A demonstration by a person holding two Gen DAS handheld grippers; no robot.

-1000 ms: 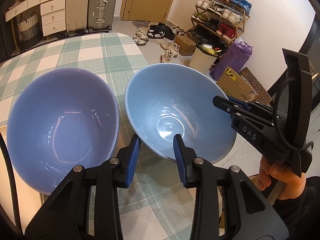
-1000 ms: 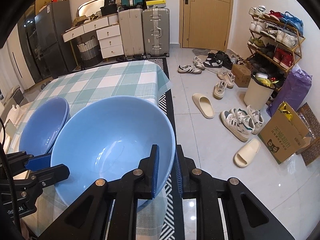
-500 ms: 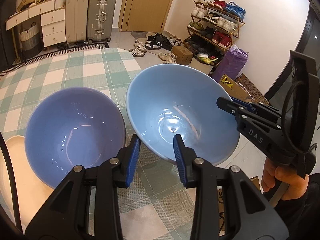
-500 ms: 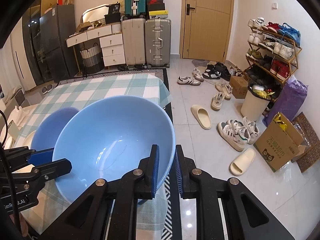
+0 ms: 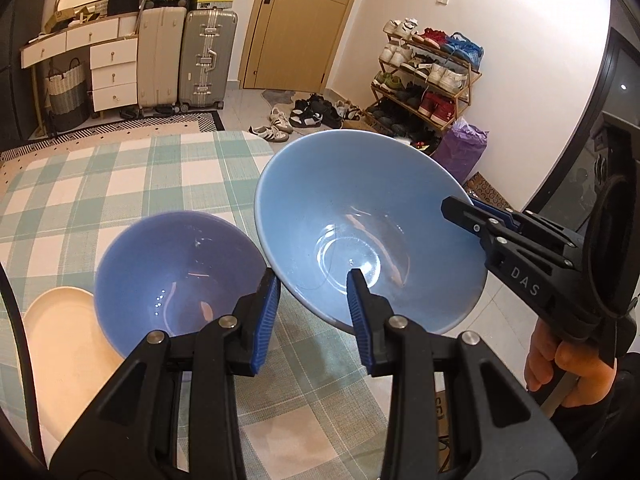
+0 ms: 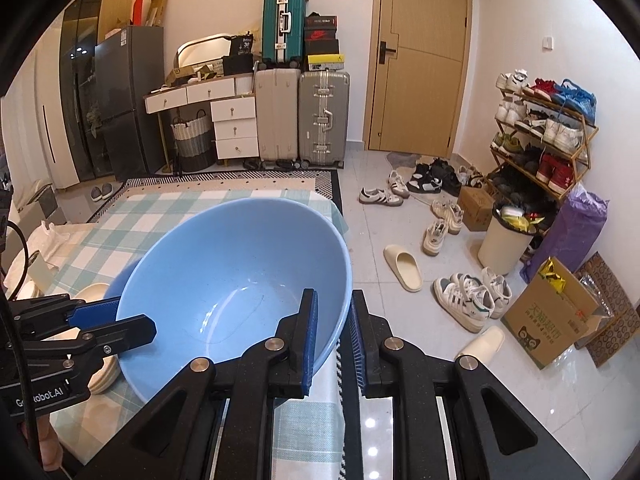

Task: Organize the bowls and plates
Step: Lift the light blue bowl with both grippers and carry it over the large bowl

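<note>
My right gripper (image 6: 334, 332) is shut on the rim of a light blue bowl (image 6: 236, 284) and holds it lifted and tilted over the table's right edge. The same bowl (image 5: 360, 224) fills the middle of the left wrist view, with the right gripper (image 5: 460, 210) clamped on its right rim. A darker blue bowl (image 5: 172, 272) sits on the checked tablecloth to its left, resting on a cream plate (image 5: 60, 336). My left gripper (image 5: 312, 304) is open and empty, hovering near the gap between the two bowls. In the right wrist view the left gripper (image 6: 112, 318) shows at lower left.
The table carries a green and white checked cloth (image 5: 120, 176). Cream plates (image 6: 94, 294) sit stacked at its left. Beyond the table's right edge lie tiled floor, shoes (image 6: 472, 294), a cardboard box (image 6: 552, 316), a bin (image 6: 506, 240) and a shoe rack (image 5: 428, 80).
The right gripper has lifted the light blue bowl higher off the table. The left gripper has drawn back and up, so the dark blue bowl looks smaller and the cream plate shows.
</note>
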